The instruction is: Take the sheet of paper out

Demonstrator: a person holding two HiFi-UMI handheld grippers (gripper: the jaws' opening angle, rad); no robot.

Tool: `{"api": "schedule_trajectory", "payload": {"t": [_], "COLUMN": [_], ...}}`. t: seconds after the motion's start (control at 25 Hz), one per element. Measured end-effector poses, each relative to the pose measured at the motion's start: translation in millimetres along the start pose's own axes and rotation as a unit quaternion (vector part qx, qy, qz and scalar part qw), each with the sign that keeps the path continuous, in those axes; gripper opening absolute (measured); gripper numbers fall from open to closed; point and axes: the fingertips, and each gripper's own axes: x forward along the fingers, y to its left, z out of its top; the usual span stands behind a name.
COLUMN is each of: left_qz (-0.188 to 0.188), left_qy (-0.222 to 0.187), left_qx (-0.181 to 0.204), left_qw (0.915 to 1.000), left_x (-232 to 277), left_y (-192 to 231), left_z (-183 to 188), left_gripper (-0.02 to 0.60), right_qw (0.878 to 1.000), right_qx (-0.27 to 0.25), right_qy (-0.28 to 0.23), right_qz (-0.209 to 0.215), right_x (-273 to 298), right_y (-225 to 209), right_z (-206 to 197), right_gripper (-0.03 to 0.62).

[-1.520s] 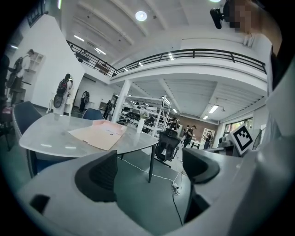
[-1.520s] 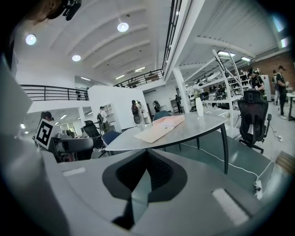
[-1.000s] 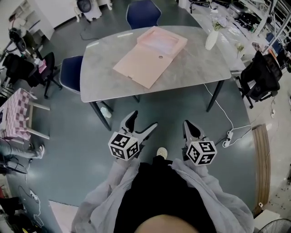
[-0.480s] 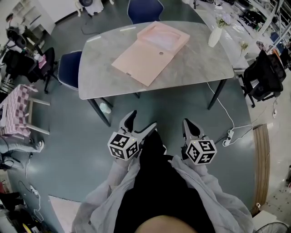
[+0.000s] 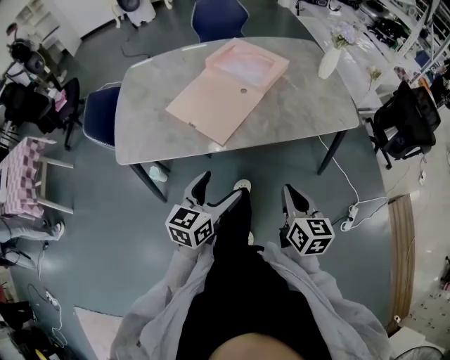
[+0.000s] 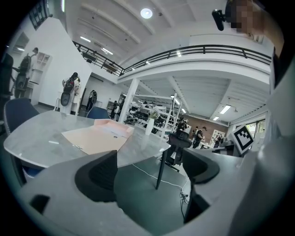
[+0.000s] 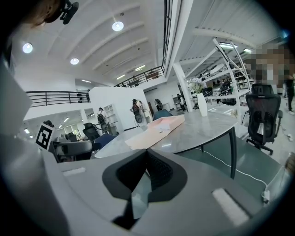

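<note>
An open pink file box (image 5: 226, 84) lies on the grey table (image 5: 302, 105). Its flat lid is folded toward me, and a pale sheet (image 5: 246, 67) shows in its tray. The box also appears in the left gripper view (image 6: 97, 137) and the right gripper view (image 7: 156, 130). Both grippers hang over the floor short of the table's near edge. My left gripper (image 5: 221, 186) is open with nothing between its pads (image 6: 103, 170). My right gripper (image 5: 290, 191) is shut and empty, its pads meeting (image 7: 146, 168).
A white vase of flowers (image 5: 328, 60) stands at the table's right end. Blue chairs sit at the left (image 5: 102, 116) and far side (image 5: 219, 17). A black office chair (image 5: 404, 126) is to the right. A cable and power strip (image 5: 348, 221) lie on the floor.
The table has come nearer in the head view as both grippers moved forward toward it. A shoe now shows between the grippers. The jaws have not changed.
</note>
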Motion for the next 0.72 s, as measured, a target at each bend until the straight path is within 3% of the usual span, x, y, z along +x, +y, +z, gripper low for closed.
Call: {"api": "schedule_trajectory", "payload": {"t": [0.72], "left_qz": [-0.001], "left_qy": [-0.013], "left_qx": [0.007], "left_qw": [0.9999], "left_x": [118.1], "left_y": [72.1], "left_z": [89.2], "left_gripper": [0.436], "right_qw": [1.0], "right_qx": [-0.012], "right_qy": [-0.014], "right_qz": [0.013], "right_x": [124.3], "right_y": [-45.3], "right_z": [101.3], "right_gripper": [0.009]}}
